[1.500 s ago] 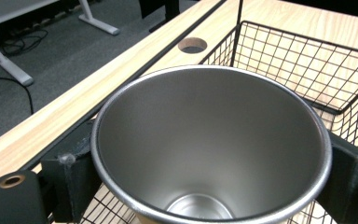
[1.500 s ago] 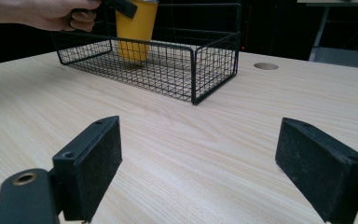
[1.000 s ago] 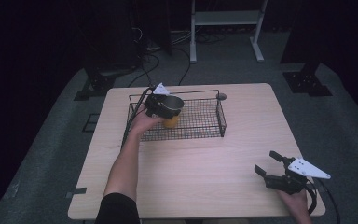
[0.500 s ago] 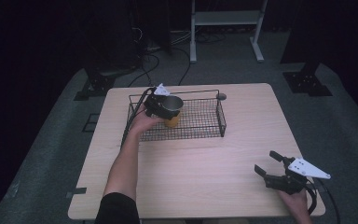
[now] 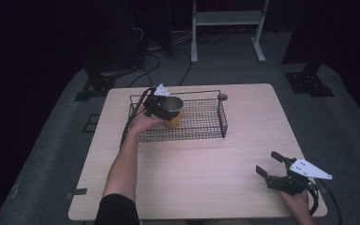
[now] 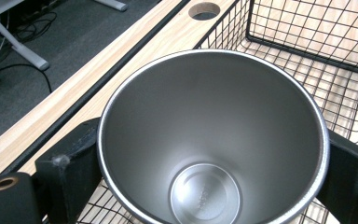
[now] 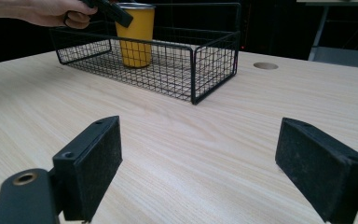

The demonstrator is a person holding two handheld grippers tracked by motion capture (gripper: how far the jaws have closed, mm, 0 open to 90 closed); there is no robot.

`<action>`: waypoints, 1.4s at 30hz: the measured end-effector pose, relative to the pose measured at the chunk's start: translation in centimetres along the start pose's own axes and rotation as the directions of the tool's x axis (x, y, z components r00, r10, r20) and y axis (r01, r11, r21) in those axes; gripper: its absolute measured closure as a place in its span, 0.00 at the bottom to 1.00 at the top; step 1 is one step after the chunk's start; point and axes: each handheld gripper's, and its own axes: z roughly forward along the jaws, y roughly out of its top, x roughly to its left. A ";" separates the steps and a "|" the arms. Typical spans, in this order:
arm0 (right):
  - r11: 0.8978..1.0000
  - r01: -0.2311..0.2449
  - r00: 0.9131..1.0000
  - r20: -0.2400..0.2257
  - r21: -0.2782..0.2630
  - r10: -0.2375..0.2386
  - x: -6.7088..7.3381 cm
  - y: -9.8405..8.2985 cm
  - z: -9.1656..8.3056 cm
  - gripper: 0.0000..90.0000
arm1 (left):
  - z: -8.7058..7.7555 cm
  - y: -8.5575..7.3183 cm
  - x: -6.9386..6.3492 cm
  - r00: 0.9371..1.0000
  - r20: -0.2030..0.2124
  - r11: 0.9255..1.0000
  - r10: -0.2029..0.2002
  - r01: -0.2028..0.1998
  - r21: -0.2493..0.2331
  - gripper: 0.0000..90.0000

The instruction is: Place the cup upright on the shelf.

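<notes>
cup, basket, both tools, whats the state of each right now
cup: upright in the wire basket, empty inside, gripped at the rim.
wire basket: on the table, open topped, holding the cup in its left part.
left tool: shut on the cup, one jaw on either side of it.
right tool: open, jaws wide apart with nothing between them, low over the table's near right corner.
table: bare wood between basket and right tool.

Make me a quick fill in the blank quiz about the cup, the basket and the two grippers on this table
1. The left gripper grips a cup whose outside is ____.
2. The cup stands inside a black wire ____.
3. The right gripper has its jaws ____, over the bare table.
4. The cup holds ____.

Missing words: yellow; basket; open; nothing
</notes>
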 end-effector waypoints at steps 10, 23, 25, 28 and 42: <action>1.000 0.001 1.000 0.000 0.001 -0.001 0.0 0.0 0.0 0.15 | -0.4 -0.1 0.1 1.000 0.002 1.000 -0.002 0.002 -0.002 0.04; 1.000 0.001 1.000 0.000 0.002 -0.001 0.0 0.0 0.0 0.15 | -1.0 0.0 0.1 1.000 0.010 1.000 -0.006 0.006 -0.024 0.02; 1.000 0.001 1.000 0.000 0.002 -0.001 0.0 0.0 0.0 0.15 | -1.2 0.1 0.2 1.000 0.015 0.999 -0.016 0.016 -0.035 0.02; 1.000 0.001 1.000 -0.001 0.002 -0.001 0.0 0.0 0.0 0.15 | -1.3 0.1 0.3 1.000 0.008 0.999 -0.015 0.015 -0.038 0.02; 1.000 0.003 1.000 -0.002 0.001 -0.003 0.0 0.0 0.0 0.15 | -2.1 0.5 0.2 1.000 0.017 0.996 -0.021 0.022 -0.088 0.02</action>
